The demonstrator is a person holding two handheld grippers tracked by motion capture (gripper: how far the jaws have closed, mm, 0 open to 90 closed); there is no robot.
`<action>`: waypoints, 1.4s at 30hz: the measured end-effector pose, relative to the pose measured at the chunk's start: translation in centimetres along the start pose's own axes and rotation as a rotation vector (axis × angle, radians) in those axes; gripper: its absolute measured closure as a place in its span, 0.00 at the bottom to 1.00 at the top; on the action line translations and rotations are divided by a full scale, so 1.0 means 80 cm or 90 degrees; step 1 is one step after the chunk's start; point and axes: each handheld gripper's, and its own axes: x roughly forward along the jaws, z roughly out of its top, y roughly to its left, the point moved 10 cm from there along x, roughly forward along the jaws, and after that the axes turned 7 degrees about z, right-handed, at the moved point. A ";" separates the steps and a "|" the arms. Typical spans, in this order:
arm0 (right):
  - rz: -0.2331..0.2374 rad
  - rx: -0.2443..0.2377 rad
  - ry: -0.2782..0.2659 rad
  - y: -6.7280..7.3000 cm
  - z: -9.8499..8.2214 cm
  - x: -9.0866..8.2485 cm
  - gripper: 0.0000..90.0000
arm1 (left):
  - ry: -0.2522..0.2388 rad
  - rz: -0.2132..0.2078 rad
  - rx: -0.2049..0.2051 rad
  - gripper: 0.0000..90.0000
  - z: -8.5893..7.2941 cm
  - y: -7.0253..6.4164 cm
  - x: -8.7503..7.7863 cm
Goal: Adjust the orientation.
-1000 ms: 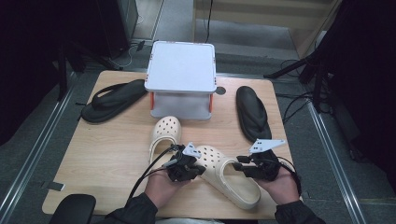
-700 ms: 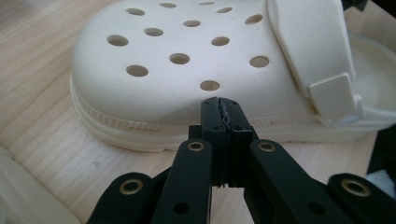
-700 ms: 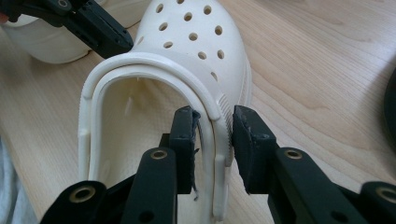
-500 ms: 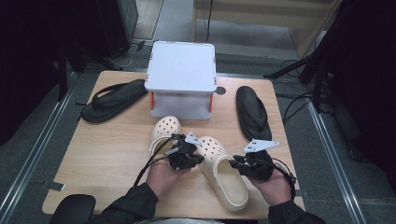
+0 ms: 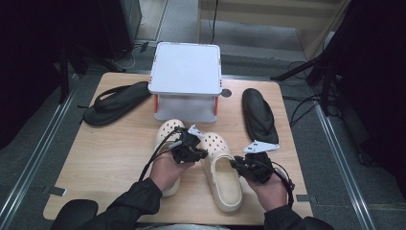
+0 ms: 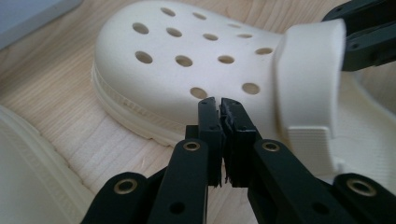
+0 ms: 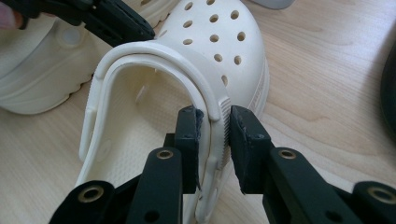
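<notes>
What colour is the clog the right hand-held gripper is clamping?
Cream clog, plainest in the right gripper view.

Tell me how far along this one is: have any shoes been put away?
Nothing looks stowed: both black slippers lie beside the white box. In hand: the right claw grips one cream clog at its side wall, and the left claw, shut, sits against its toe. The other clog waits untouched.

On the table (image 5: pixel 115 158), a box (image 5: pixel 186 81) sits far centre, one sandal (image 5: pixel 117 101) left of it, another sandal (image 5: pixel 259 116) right. Two clogs (image 5: pixel 225 172) lie side by side nearer.
</notes>
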 end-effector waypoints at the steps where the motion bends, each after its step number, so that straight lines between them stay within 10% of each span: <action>1: -0.002 0.003 0.000 0.000 0.001 0.001 0.83 | -0.004 -0.002 0.002 0.97 0.001 0.002 -0.005; 19: -0.027 0.036 -0.004 -0.001 0.032 0.030 0.83 | -0.047 0.006 0.001 0.90 -0.005 0.065 -0.087; 42: -0.007 0.045 -0.008 0.015 0.059 0.060 0.82 | -0.082 0.047 -0.051 0.92 -0.036 0.125 -0.126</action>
